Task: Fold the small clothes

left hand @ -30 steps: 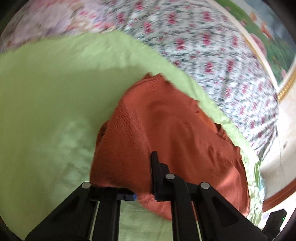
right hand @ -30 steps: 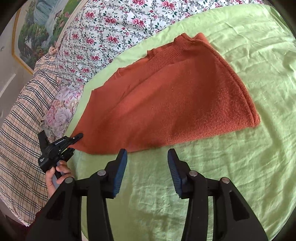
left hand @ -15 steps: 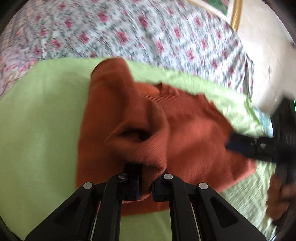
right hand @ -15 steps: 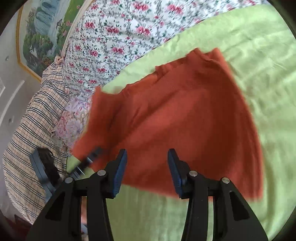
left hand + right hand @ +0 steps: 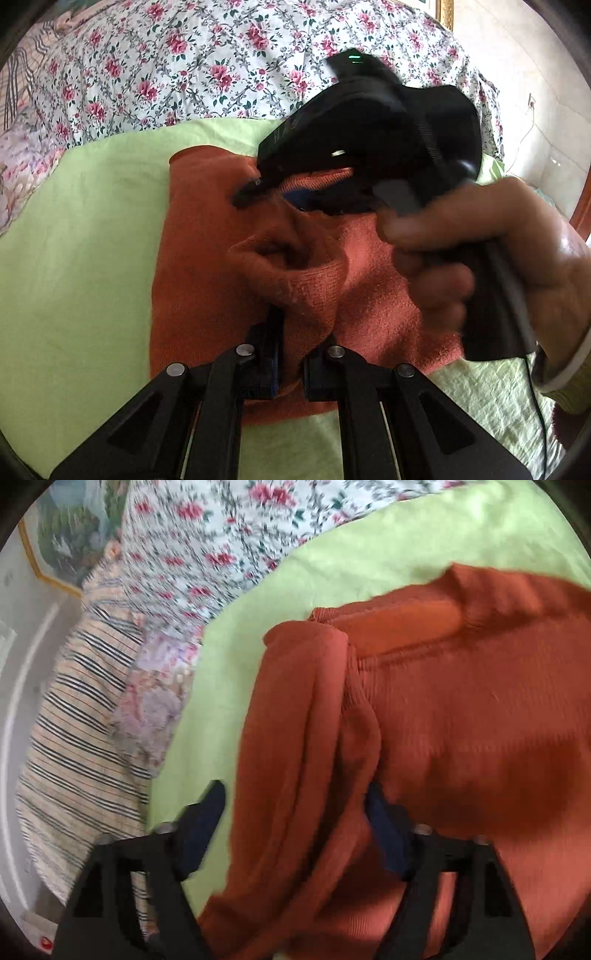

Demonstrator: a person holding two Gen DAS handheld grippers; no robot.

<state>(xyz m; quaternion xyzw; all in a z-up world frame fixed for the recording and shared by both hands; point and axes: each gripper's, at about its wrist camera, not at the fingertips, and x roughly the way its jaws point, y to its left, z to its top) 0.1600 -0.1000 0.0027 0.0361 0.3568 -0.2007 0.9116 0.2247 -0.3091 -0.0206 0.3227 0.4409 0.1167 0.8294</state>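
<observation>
Lime-green cotton sheet [image 5: 92, 258] is bearing the rust-orange knitted sweater [image 5: 199, 258], lying half folded at its middle. The left gripper [image 5: 290, 354] is clamping a raised fold. The right gripper [image 5: 295, 830], wider before, has just been closing around a sleeve, jaws apart. A shallow bite risks dropping it. The sweater lay flat earlier.

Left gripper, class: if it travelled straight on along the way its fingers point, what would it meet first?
The left gripper is already shut on a fold of the orange sweater. Straight ahead lies more of that sweater's bunched knit; beyond it, probably the right gripper reaching in, though depth is unclear.
</observation>
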